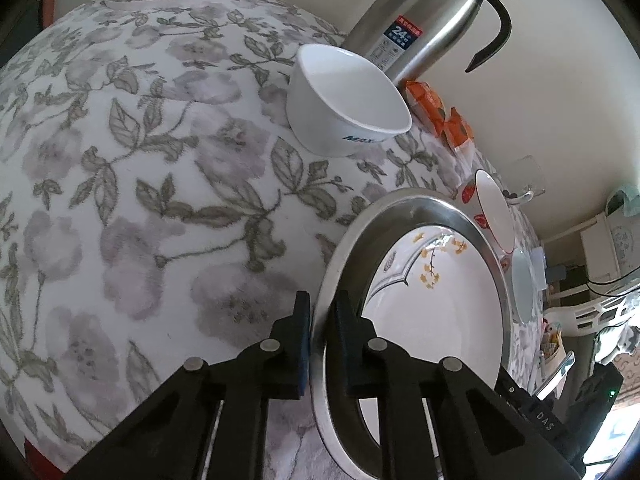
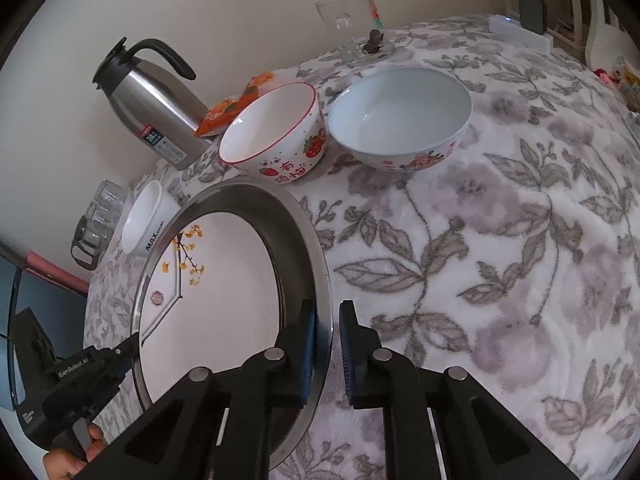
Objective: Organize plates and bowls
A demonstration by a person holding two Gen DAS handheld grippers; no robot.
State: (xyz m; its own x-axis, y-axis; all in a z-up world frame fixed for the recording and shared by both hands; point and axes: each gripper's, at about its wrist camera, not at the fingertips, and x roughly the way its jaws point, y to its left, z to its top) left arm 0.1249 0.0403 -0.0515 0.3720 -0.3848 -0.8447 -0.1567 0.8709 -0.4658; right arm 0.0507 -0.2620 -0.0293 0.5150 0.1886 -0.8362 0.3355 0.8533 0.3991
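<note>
A wide steel plate (image 1: 424, 204) lies on the flowered tablecloth with a white plate with yellow blossoms (image 1: 440, 300) inside it. My left gripper (image 1: 322, 312) is shut on the steel rim at its left side, one pad inside and one outside. In the right wrist view my right gripper (image 2: 328, 320) is shut on the opposite side of the same steel plate (image 2: 256, 196), around the blossom plate (image 2: 224, 300). The left gripper (image 2: 134, 344) shows there at the far rim. A white MAX bowl (image 1: 348, 104), a strawberry bowl (image 2: 280, 136) and a pale blue bowl (image 2: 400, 116) stand behind.
A steel thermos jug (image 2: 156, 112) and orange packets (image 2: 228, 114) stand by the wall. A glass mug (image 2: 356, 24) is at the back, and drinking glasses (image 2: 100, 216) sit at the table's left end. A person's hand (image 2: 68, 460) holds the left gripper. Tablecloth (image 2: 520, 280) spreads to the right.
</note>
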